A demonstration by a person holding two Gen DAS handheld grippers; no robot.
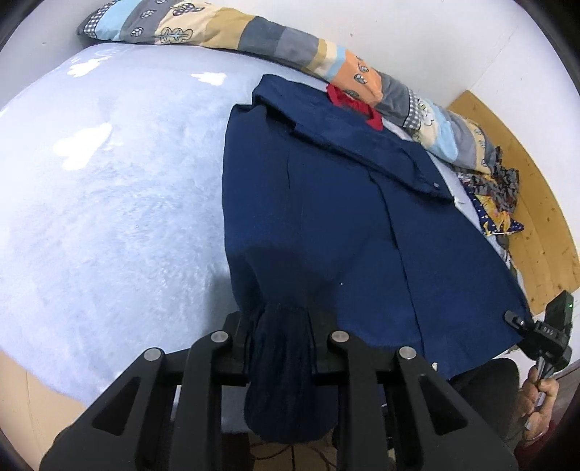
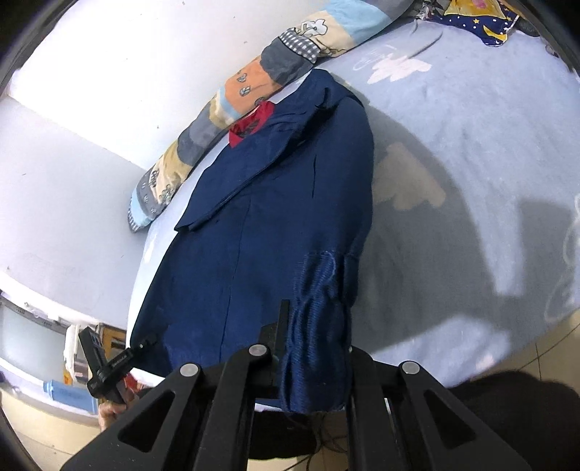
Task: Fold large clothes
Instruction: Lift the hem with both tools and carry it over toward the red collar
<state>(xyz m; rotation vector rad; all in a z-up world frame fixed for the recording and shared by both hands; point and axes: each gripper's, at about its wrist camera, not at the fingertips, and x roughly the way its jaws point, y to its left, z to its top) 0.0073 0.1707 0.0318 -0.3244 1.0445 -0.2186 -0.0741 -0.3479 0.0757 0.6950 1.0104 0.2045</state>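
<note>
- Navy jacket (image 1: 326,224) lies flat on the pale blue bed (image 1: 108,217), collar end toward the far edge, hem end at the near edge and partly lifted off it.
- Red lining (image 1: 357,103) shows at the collar, just beside the patchwork quilt roll (image 1: 253,32) that runs along the far edge against the wall.
- One sleeve is already folded across the chest, its cuff pointing toward the bed's right side in the left wrist view.
- Left gripper (image 1: 279,347): clenched on a bunched hem corner; cloth gathers into pleats between the jaws and hangs in a dark lump below them.
- Right gripper (image 2: 313,358): clamped tight on the other hem corner; a thick ribbed wad of fabric fills the jaws.
- The person's hand (image 1: 540,402) shows at the picture's edge, round the right gripper's handle.
- Handling, as a judgement: woven suiting, soft but with body; lined, so heavier than a shirt. It drapes rather than holds shape, and the lining may let layers slide.
- Hold: the two hem corners look right for carrying the lower half up toward the collar. Keep them level and apart, so the hem stays taut.
- Risk: the loose sleeve could shift when the hem passes over it.
- Heap of patterned clothes (image 1: 496,203) sits at the bed's far right corner, well apart.
</note>
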